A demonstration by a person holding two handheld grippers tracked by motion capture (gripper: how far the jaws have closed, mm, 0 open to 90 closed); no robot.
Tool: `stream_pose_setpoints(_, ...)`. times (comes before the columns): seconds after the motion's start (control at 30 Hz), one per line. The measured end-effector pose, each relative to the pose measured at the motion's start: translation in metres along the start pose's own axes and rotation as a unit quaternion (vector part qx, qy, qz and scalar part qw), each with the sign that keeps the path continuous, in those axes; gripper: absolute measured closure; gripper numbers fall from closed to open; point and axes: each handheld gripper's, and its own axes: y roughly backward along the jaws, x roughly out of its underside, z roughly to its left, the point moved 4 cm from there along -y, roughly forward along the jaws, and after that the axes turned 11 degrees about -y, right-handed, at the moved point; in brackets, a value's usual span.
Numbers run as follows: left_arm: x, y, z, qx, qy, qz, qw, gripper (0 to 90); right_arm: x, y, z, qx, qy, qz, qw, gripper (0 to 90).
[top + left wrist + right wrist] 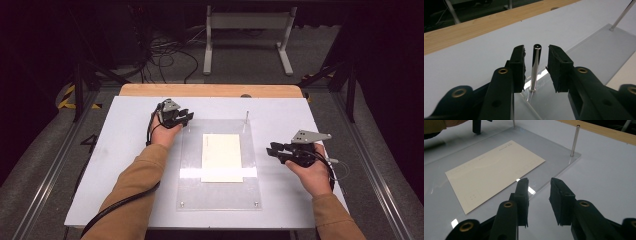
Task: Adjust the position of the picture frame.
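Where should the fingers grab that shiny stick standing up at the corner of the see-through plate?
Probably around the bare middle of the metal post, coming in level from the side. It stands upright, thin and round, fixed at its foot to the clear plate. The left gripper already has a finger on each side of it, with a small gap on both.

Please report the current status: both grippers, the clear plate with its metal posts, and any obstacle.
Left gripper open, jaws either side of a metal post, not pressing. Right gripper open, nothing between jaws, at the clear plate edge. Paper card flat on plate. No obstacle.
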Motion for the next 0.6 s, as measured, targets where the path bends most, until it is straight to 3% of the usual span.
stream_pose_setpoints(0.13, 0.000, -0.002, 0.001, -0.013, -0.013, 0.017, 0.9997, 84.3, 0.008, 0.007, -0.003, 0.003, -0.007, -0.005, 1.0000, 68.3)
stream_pose_setpoints(0.27, 0.000, -0.002, 0.001, -0.014, -0.014, 0.019, 0.9996, 84.7, 0.014, 0.013, -0.007, 0.008, -0.018, -0.013, 0.9997, 68.6)
stream_pose_setpoints(0.37, 0.001, -0.002, 0.001, -0.001, -0.003, 0.013, 0.9999, 84.7, 0.017, 0.015, -0.009, 0.009, -0.025, -0.015, 0.9995, 68.7)
stream_pose_setpoints(0.6, 0.002, -0.001, 0.000, 0.020, -0.012, 0.004, 0.9997, 84.7, 0.021, 0.017, -0.007, 0.006, -0.027, -0.015, 0.9995, 68.7)
